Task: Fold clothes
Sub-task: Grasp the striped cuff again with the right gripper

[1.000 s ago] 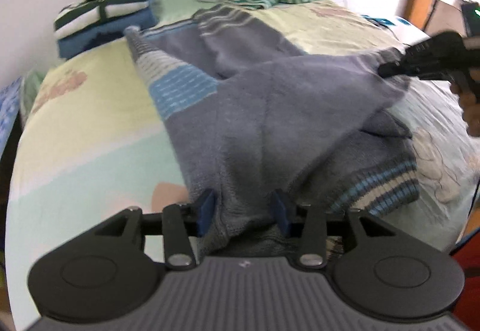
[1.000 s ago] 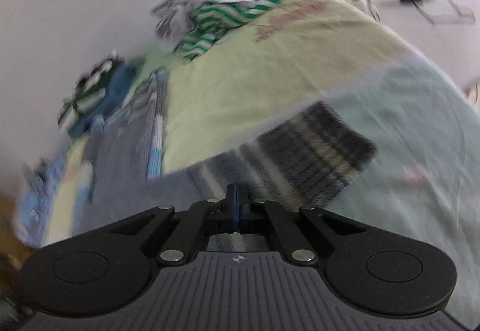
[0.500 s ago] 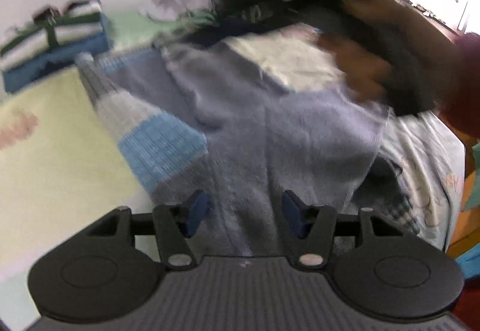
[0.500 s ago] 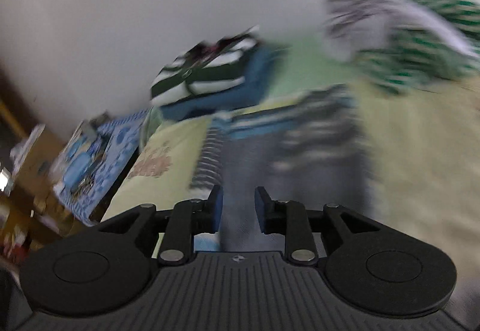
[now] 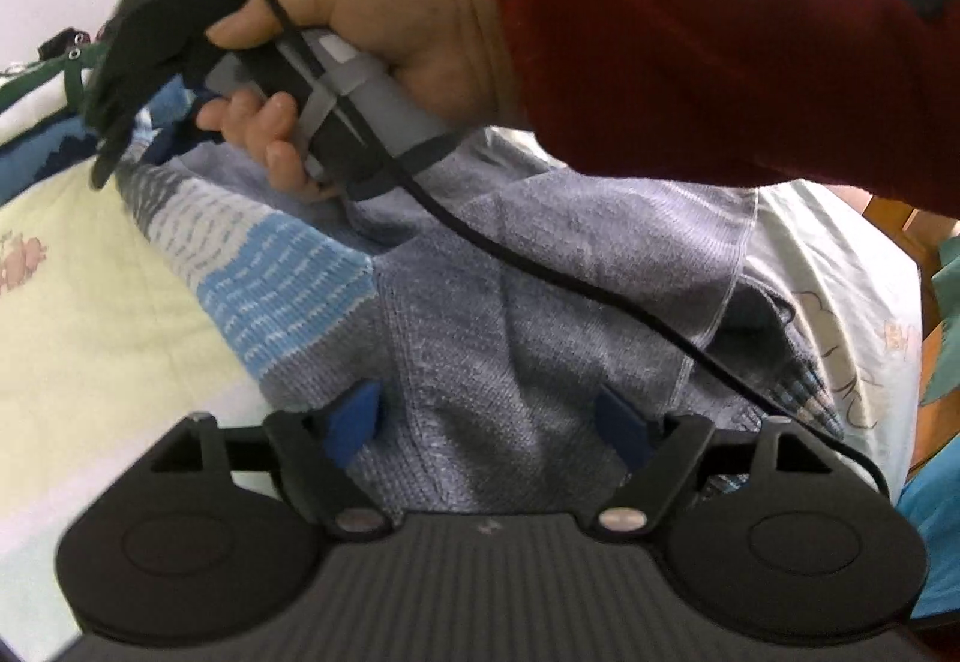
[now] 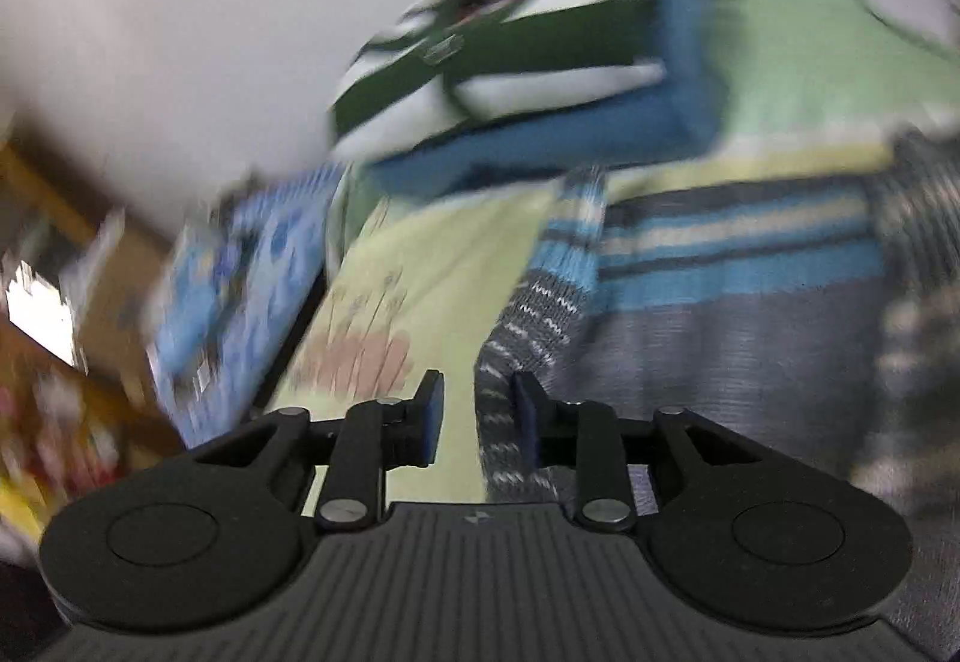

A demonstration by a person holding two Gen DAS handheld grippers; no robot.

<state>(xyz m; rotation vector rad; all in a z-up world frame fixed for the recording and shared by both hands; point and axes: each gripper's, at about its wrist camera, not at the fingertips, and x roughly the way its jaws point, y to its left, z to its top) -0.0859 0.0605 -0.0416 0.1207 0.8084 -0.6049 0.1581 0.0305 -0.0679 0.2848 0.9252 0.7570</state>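
Left gripper hovers low over the near edge of a grey knitted sweater lying on the bed, its blue pads now spread wide and still opening, touching nothing; a second ago they pinched that edge, so the cloth has been let go. Across the sweater, one sleeve banded in pale grey and sky blue lies stretched out toward the far corner. Over that sleeve's cuff end reaches the right gripper, held by a hand in a red sleeve; a second ago it was off at the right, clamped shut on the other side of the sweater. Its jaws are narrow and opening, with the striped cuff just ahead of them, not yet pinched. Beyond sits a folded stack of clothes in green, white and blue. Judging by this, one fold is laid and the sleeve fold comes next.
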